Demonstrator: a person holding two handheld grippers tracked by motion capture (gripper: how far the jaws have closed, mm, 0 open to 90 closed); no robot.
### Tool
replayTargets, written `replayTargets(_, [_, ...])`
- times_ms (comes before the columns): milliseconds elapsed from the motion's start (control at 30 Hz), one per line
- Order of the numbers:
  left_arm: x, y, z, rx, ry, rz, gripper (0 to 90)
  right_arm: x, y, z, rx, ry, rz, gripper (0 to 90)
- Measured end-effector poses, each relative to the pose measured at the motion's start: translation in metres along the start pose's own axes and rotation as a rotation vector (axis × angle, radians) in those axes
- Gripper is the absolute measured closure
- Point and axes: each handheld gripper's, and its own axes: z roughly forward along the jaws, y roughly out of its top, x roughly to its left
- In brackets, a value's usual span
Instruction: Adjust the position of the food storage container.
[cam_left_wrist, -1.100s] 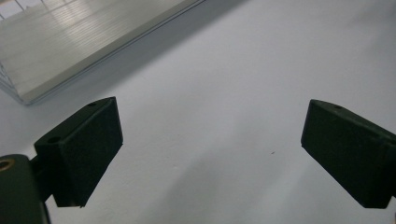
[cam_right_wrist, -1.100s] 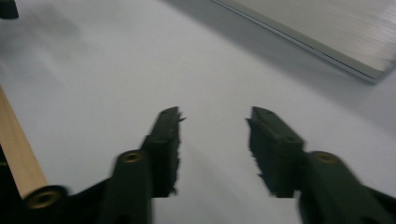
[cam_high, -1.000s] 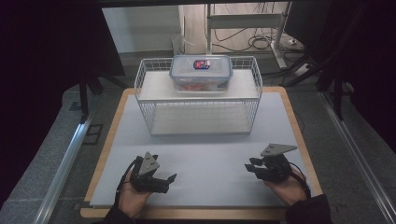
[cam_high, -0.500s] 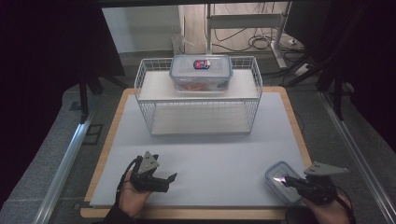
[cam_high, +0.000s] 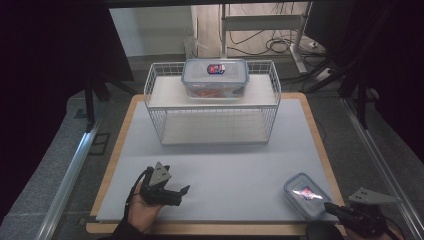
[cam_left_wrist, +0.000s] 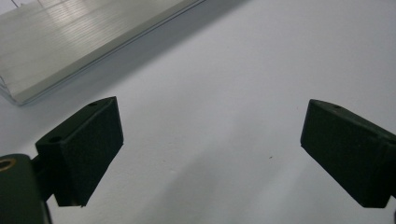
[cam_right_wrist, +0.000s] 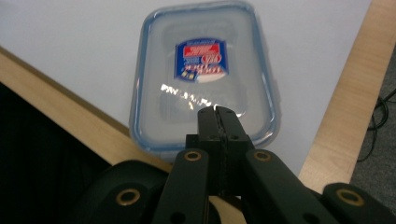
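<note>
Right gripper (cam_high: 334, 206) has just closed, jaws pinched on the near rim of a clear lidded container (cam_high: 306, 194), newly arrived at the white mat's (cam_high: 225, 170) front right corner. Left gripper (cam_high: 170, 192) idle, gaping empty. Judgement: container being delivered.

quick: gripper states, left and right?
Left gripper: open, holding nothing.
Right gripper: shut on the edge of the clear blue-rimmed plastic lid.

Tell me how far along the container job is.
Done: one lidded container sits on the wire rack's top shelf. In hand: the right claw is shut on the near rim of a second container, at the mat's front right corner. Left: probably racking it; the left claw rests open.
</note>
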Motion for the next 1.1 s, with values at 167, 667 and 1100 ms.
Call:
replayTargets(167, [0.001,-0.001,0.001,0.008,-0.002,-0.002,5.7,0.003,-0.007,0.001,0.018,-0.007,-0.005,89.8])
replayTargets(667, [0.002,0.0,0.005,0.009,-0.024,-0.006,5.7,0.005,-0.004,0.014,-0.022,-0.014,0.008,89.9])
replayTargets(1100, [0.002,-0.001,0.006,0.009,-0.032,-0.014,5.7,-0.001,0.02,0.039,-0.05,0.018,-0.003,89.9])
